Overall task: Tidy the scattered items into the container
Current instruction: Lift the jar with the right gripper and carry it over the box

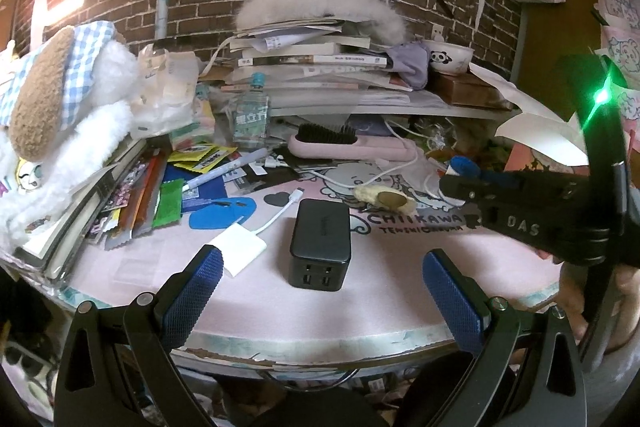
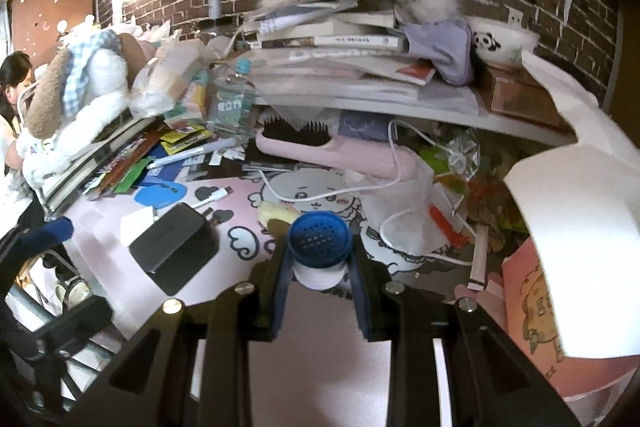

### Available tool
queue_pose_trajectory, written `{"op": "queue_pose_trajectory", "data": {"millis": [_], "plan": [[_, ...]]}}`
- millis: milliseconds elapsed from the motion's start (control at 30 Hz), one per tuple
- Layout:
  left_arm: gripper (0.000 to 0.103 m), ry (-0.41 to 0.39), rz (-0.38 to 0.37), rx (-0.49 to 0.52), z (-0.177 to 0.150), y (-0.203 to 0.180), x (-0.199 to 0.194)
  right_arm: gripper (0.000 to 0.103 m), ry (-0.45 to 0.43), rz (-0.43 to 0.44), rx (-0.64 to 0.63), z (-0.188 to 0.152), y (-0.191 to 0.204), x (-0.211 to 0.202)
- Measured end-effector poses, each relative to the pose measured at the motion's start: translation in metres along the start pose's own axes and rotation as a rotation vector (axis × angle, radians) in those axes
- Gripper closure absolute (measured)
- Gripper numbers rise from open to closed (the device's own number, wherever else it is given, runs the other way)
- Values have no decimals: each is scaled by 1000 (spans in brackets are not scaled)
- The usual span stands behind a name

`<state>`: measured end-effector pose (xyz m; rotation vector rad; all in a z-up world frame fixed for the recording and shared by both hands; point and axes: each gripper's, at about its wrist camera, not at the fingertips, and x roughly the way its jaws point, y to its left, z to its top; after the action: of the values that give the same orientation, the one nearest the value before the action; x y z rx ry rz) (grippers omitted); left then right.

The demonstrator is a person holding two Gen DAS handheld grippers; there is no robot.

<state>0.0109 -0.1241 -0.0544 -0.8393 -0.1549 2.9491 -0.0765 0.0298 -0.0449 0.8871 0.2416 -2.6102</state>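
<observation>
Black charger (image 1: 320, 243), pink cartoon-print mat (image 1: 400, 267), blue-capped white bottle (image 2: 319, 247), blue-check plush (image 1: 60, 83).

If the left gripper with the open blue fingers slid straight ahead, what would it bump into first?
Most likely the black charger block. It stands on the pink mat right between and just beyond the left gripper, whose jaws are open. Depth is hard to judge here, so it might pass above it.

Bare pink counter (image 1: 400, 291) lies between and just ahead of the left gripper's (image 1: 322, 291) spread fingers (image 1: 204, 283), apart from the black charger block (image 1: 320, 243) standing midway and the white adapter (image 1: 240, 251) by the left one. Beyond, a pink hairbrush (image 1: 340, 147), a bottle (image 1: 250, 115), stacked books (image 1: 312, 67) and a plush toy (image 1: 68, 107) wall off the far and left sides
</observation>
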Motion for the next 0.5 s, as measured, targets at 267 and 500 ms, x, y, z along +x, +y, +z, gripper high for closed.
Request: {"op": "queue_pose_trajectory", "data": {"millis": [267,500], "plan": [[3,-2,-6,13,4,-8,-1,78,-41,11,-12,10,-1,-28],[3,4,-12,26,6,-15,2,78,-81,14,-14,20,-9,-52]]}}
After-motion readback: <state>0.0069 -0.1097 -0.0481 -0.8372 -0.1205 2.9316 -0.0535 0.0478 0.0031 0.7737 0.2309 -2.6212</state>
